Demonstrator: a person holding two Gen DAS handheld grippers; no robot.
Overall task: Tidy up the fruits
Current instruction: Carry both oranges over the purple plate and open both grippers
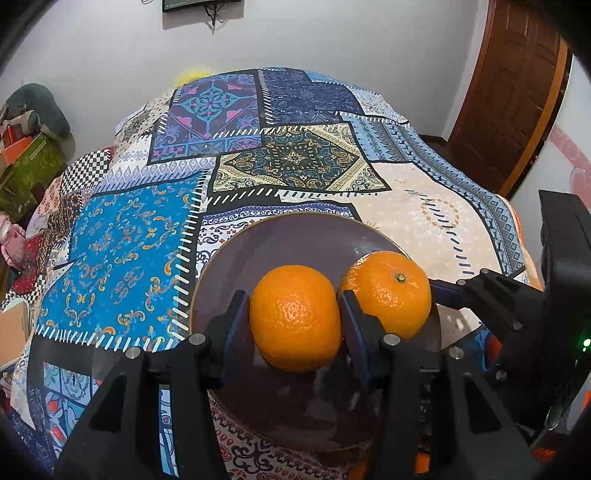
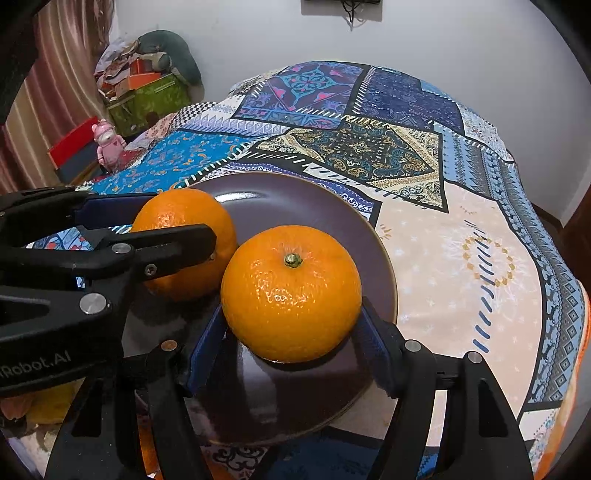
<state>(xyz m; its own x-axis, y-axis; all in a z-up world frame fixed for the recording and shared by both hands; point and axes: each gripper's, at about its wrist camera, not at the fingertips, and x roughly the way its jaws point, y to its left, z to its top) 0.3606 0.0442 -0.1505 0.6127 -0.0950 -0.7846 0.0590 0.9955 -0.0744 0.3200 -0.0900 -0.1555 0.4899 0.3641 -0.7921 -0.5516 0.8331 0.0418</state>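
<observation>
— Blue-padded fingers of the left gripper (image 1: 293,317) clamp one orange (image 1: 295,317) over the purple plate (image 1: 258,236).
— And the right gripper (image 2: 291,325)?
— Clenched on the stemmed orange (image 2: 291,293), just beside the first.
— Anything only the right wrist view shows?
— Yes: a pink toy (image 2: 107,144) by a green box (image 2: 147,101). The left view alone shows a brown door (image 1: 517,74).
— Surface?
— Patchwork tablecloth (image 1: 147,229) before a white wall (image 1: 332,33).

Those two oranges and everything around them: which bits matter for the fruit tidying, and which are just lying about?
Part of the job:
round orange fruit with green stem
second round orange fruit
dark purple round plate
left tool
right tool

Just lying about:
pink toy figure
green box
patchwork tablecloth
</observation>
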